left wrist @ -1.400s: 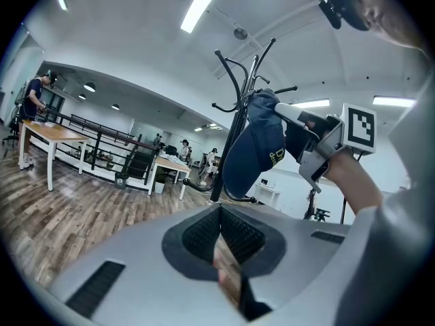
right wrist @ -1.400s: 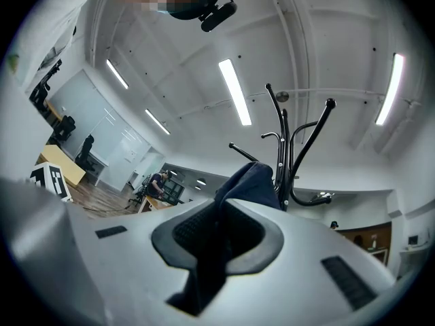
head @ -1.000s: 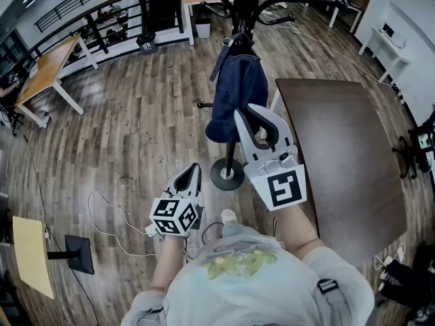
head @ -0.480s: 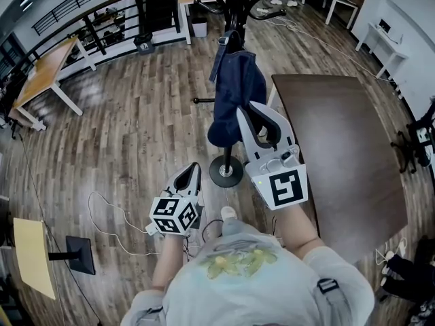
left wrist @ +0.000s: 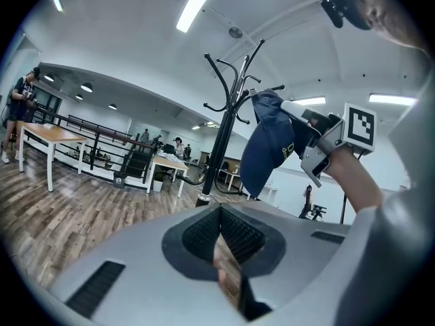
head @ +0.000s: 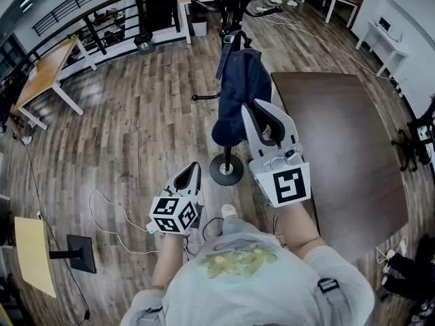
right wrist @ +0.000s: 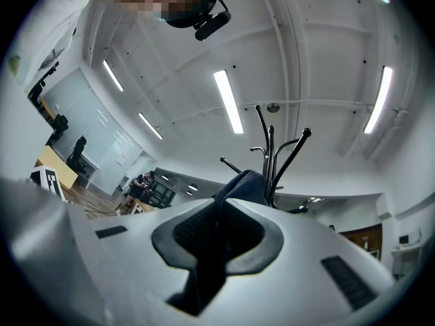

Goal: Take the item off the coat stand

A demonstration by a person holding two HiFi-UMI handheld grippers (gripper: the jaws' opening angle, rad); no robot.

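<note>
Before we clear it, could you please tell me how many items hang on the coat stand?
1: a navy item hanging high on the coat stand, gripped by the right claw. No others show.

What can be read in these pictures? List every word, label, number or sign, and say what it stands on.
"D": the one legible letter of a yellow print on the navy cloth item. The rest is too small to read.
Square markers on the gripper cubes: black-and-white patterns, no letters or numbers.
Shirt: a yellow-green graphic, no readable words.
Nothing else in view carries legible text.
</note>
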